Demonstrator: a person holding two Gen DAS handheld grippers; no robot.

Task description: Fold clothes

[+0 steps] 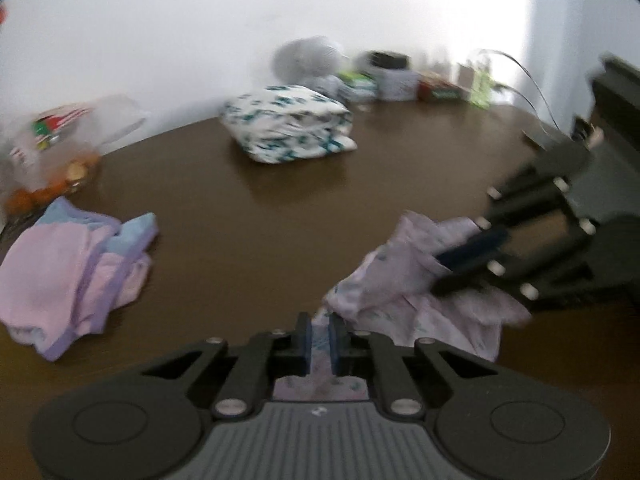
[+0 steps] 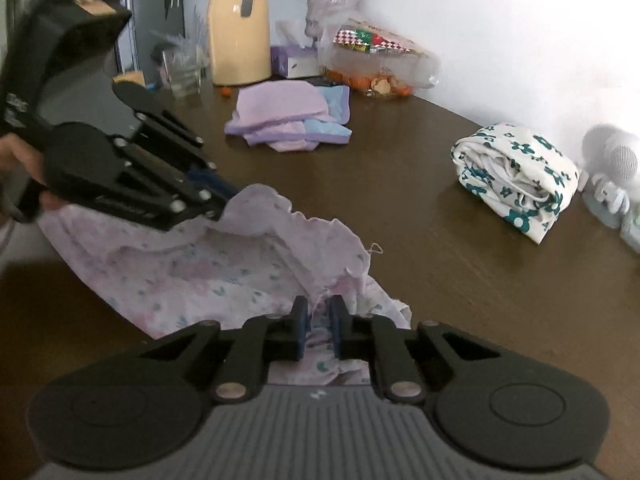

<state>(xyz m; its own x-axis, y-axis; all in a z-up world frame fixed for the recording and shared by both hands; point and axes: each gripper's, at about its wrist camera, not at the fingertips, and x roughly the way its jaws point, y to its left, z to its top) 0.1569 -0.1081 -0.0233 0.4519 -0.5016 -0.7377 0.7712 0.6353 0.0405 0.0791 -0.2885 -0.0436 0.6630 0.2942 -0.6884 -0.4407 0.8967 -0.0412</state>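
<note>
Lying between both grippers: pale floral garment [image 2: 224, 276]

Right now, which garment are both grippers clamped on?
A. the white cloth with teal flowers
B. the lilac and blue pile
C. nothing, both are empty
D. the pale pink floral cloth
D: the left gripper and right gripper each pinch the pale pink floral cloth, while the folded white cloth with teal flowers and the lilac and blue pile lie apart, untouched.
</note>
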